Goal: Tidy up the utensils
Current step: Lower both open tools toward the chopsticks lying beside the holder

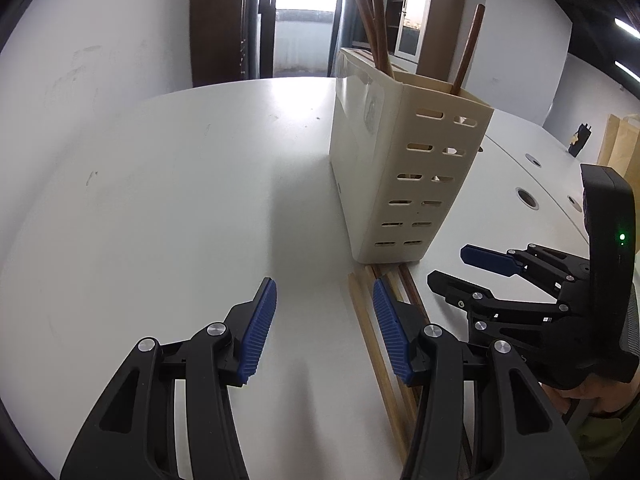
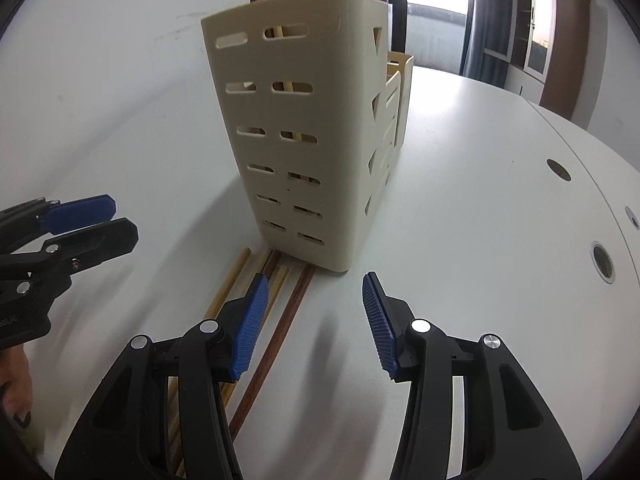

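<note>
A cream slotted utensil holder (image 1: 400, 160) (image 2: 300, 120) stands on the white table (image 1: 160, 200), with dark brown chopsticks (image 1: 468, 48) upright in it. Loose chopsticks lie flat in front of it, pale ones (image 1: 366, 328) (image 2: 228, 288) and dark ones (image 1: 412, 292) (image 2: 288, 320). My left gripper (image 1: 324, 282) is open and empty, its right finger over the pale sticks. My right gripper (image 2: 315, 278) is open too, low over the table, with a dark stick running under the gap beside its left finger. Each gripper shows in the other's view: right (image 1: 448, 266), left (image 2: 124, 220).
Round cable holes (image 2: 603, 260) (image 1: 526, 198) dot the table to the right. A lower cream compartment (image 2: 400, 64) adjoins the holder's far side. A person's hand (image 2: 16, 392) shows at the frame edge. A wall, door and cabinets stand beyond the table.
</note>
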The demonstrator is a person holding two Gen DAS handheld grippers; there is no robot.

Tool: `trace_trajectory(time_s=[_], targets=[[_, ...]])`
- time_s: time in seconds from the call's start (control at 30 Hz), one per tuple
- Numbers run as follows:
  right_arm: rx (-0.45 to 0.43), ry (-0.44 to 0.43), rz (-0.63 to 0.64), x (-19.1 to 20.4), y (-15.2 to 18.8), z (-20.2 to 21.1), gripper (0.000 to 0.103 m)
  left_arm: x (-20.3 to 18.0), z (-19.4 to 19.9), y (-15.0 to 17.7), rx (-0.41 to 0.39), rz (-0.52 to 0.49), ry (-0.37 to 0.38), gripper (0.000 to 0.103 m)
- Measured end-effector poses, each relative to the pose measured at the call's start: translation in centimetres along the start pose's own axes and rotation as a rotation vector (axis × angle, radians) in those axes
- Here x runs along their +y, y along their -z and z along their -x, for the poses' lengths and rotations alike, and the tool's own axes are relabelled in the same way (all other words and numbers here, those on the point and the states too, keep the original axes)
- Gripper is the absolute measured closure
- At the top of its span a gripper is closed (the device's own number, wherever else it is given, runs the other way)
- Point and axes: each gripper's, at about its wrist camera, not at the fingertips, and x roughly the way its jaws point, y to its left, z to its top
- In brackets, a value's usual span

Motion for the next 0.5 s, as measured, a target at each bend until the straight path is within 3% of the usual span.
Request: trace_trajectory(time_s=[0.5], targets=[[0.064,0.016,0.019,1.3,0.9,-2.0,0.06,0.3,-2.9,0.8,0.072,0.009,0.018,0.053]])
